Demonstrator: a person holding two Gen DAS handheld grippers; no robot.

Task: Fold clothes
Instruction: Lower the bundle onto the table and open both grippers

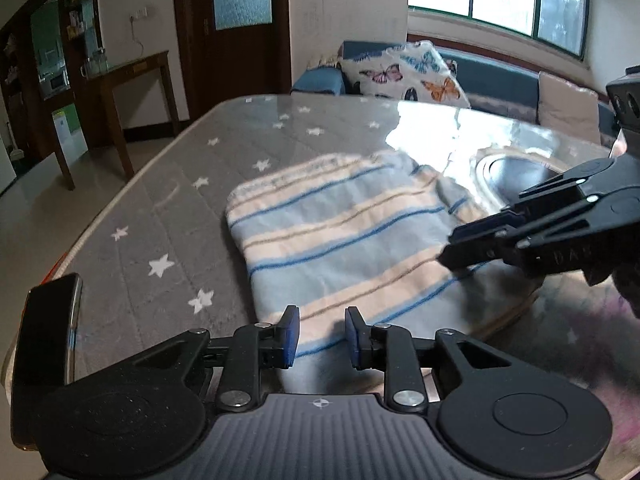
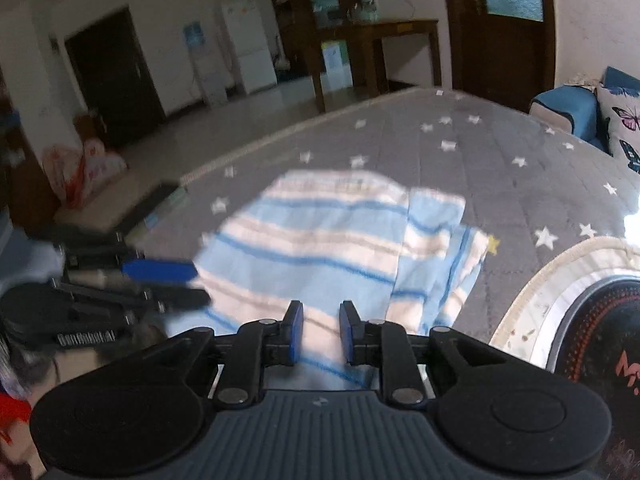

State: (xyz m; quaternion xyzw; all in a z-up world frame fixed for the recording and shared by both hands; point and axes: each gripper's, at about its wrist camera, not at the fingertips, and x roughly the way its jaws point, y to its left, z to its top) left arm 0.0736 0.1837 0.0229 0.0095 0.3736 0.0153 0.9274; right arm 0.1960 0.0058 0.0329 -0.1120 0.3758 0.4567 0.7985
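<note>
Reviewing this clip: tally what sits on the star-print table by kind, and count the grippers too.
Striped garment: 1
Round dark appliance set on a pale mat: 1 each, 2
Phone at the table edge: 1
Grippers: 2, the left gripper and right gripper, both with jaws open over the garment
Total: 6

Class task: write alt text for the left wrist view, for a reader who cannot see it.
A folded blue-and-cream striped garment lies on a grey star-patterned table cover, with the left gripper open just above its near edge. The right gripper reaches in from the right over the cloth; a butterfly-print cushion sits behind.
</note>
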